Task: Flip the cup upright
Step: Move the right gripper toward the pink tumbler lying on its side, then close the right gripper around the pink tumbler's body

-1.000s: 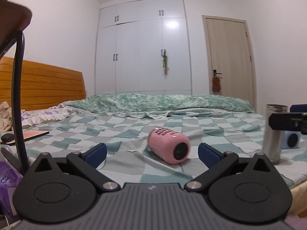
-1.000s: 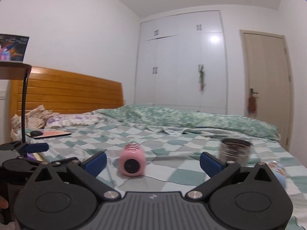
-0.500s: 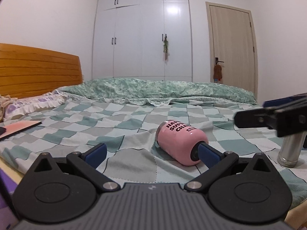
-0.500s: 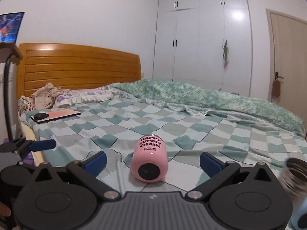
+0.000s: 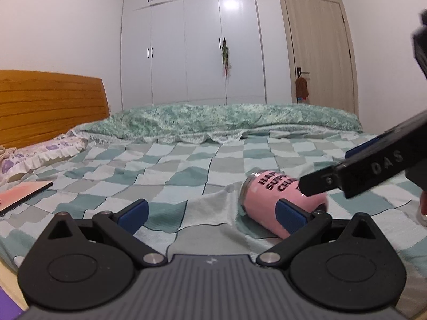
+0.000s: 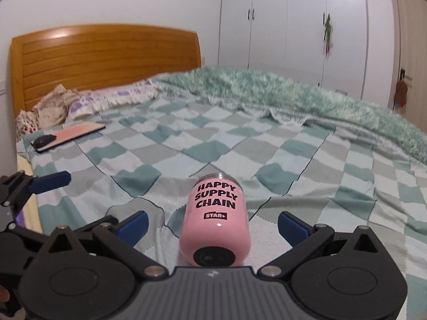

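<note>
Right wrist: pink cup (image 6: 216,220) sideways between spread right gripper (image 6: 212,224) fingers.

Pink cup (image 6: 216,221) with black lettering, teal, grey and pale checked blanket (image 6: 213,144), orange-brown wooden headboard (image 6: 106,61), white wardrobe (image 5: 192,40), blue gripper pads (image 6: 133,224)

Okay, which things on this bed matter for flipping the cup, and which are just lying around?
Part of the job:
pink cup, lying on its side
right gripper, open around it
left gripper, open

Just lying about:
pink tablet
black mouse
green duvet
pillow
</note>
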Available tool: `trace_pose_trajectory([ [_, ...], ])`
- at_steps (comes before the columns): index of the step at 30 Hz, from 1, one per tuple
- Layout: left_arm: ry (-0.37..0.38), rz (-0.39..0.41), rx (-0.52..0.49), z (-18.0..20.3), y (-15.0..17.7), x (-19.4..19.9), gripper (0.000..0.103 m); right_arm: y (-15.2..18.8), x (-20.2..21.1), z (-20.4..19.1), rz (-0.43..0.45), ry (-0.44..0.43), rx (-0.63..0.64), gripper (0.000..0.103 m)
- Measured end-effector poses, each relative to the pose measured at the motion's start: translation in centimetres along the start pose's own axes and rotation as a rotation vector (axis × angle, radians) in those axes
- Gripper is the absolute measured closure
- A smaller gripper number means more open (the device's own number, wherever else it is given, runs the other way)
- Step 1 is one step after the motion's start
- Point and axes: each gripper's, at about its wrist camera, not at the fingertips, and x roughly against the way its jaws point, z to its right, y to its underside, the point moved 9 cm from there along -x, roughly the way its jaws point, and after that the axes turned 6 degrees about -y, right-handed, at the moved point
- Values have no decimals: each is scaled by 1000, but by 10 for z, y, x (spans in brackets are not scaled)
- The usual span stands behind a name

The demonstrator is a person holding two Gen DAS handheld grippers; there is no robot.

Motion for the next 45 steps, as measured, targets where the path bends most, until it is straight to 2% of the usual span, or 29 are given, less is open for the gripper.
trace_pose_trajectory([
  [9, -29, -58, -24, -12, 8, -25, 0, -10, -54, 3, -155, -42, -25, 0],
  [21, -40, -125, -64, -17, 22, -41, 0, 10, -101, 10, -365, -194, 44, 0],
  [33, -34, -162, -61, -19, 30, -44, 0, 16, -122, 13, -436, -278, 101, 0],
  [38, -26, -170, -67, -18, 30, -44, 0, 20, -130, 22, -448, -310, 42, 0],
  [40, -28, -170, -66, -18, 30, -44, 0, 22, -132, 22, -447, -315, 23, 9],
  [45, -16, -169, -69, -16, 30, -43, 0, 26, -136, 19, -456, -319, -16, 10],
])
